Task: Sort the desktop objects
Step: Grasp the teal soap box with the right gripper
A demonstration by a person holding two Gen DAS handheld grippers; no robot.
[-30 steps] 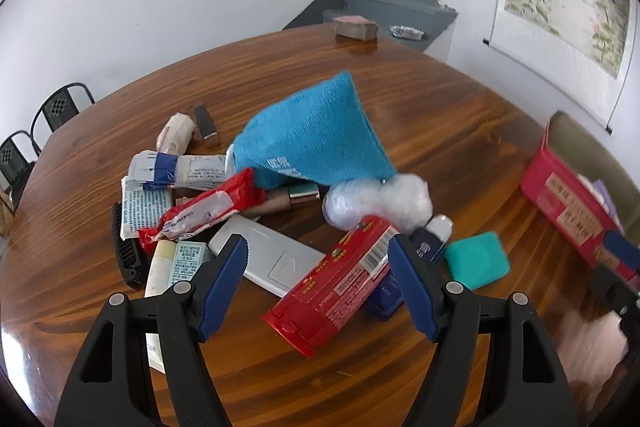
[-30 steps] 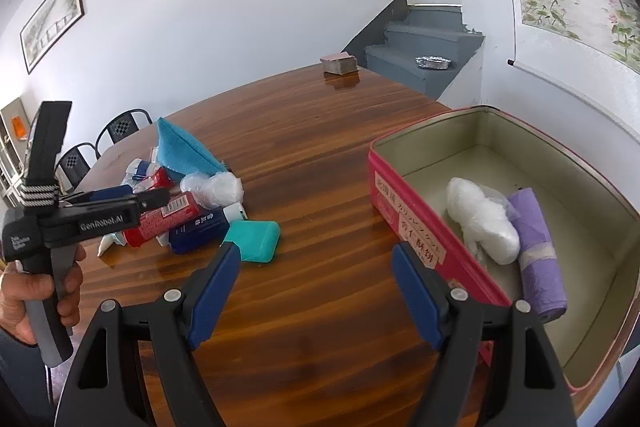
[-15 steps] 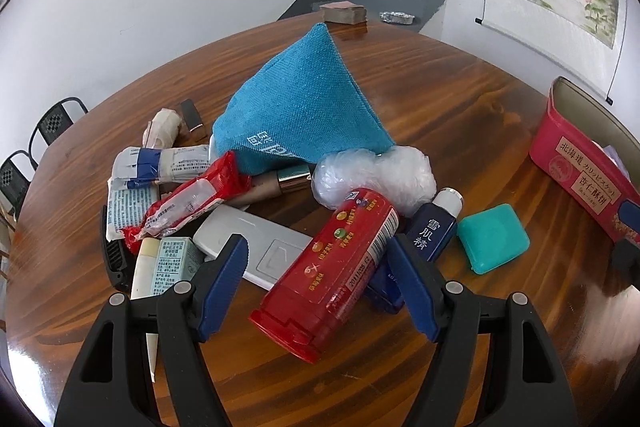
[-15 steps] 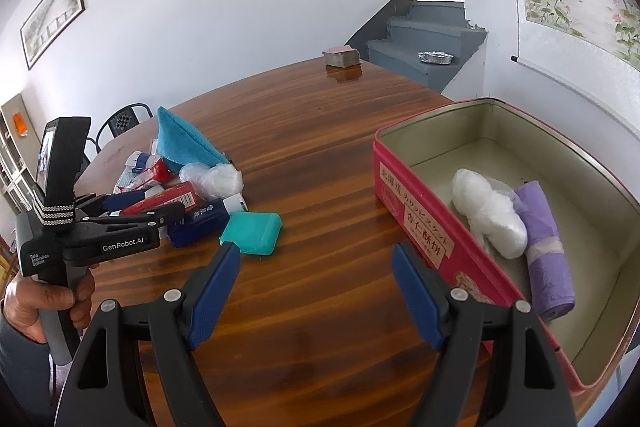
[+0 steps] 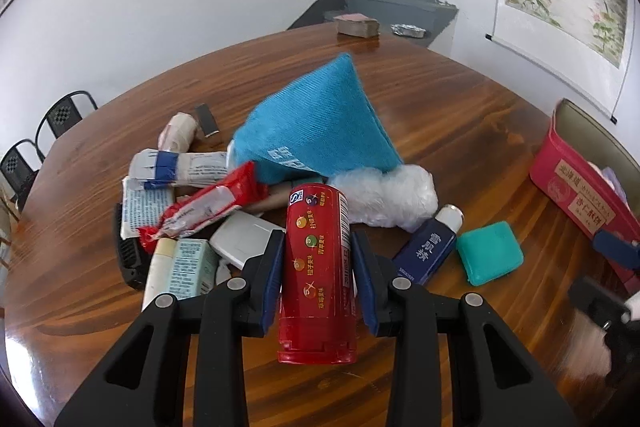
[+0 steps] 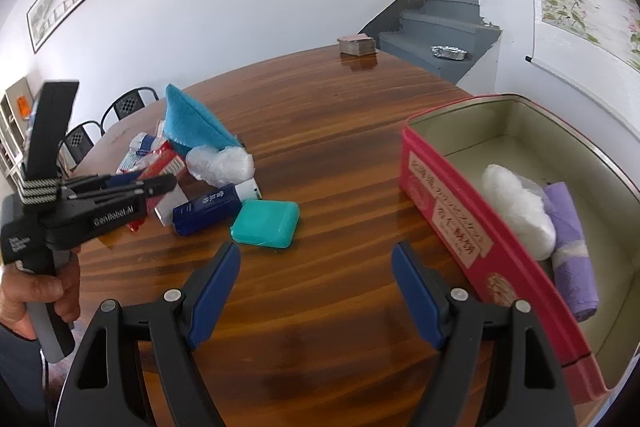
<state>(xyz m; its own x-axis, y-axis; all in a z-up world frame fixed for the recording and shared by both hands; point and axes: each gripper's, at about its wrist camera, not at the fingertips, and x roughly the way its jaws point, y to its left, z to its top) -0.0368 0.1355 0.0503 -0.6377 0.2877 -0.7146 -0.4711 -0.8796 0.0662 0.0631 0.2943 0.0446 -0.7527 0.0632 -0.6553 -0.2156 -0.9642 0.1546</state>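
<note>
- 2 grippers show over the round wooden table (image 6: pixel 340 131).
- Left gripper (image 5: pixel 318 259): its blue pads have just been closing and now press both sides of the red canister (image 5: pixel 318 267), which stands on end between them at the near edge of the clutter pile.
- Behind the canister lie a blue cloth (image 5: pixel 316 131), a white plastic bundle (image 5: pixel 384 201), a navy tube (image 5: pixel 426 251) and a teal case (image 5: pixel 490 253) (the last 2 just beside each other).
- Right gripper (image 6: pixel 316 291): jaws spread wide with only bare wood between them.
- Red tin (image 6: pixel 452 223), on the right, holds a white bundle (image 6: pixel 516 211) and a purple roll (image 6: pixel 572 255).
</note>
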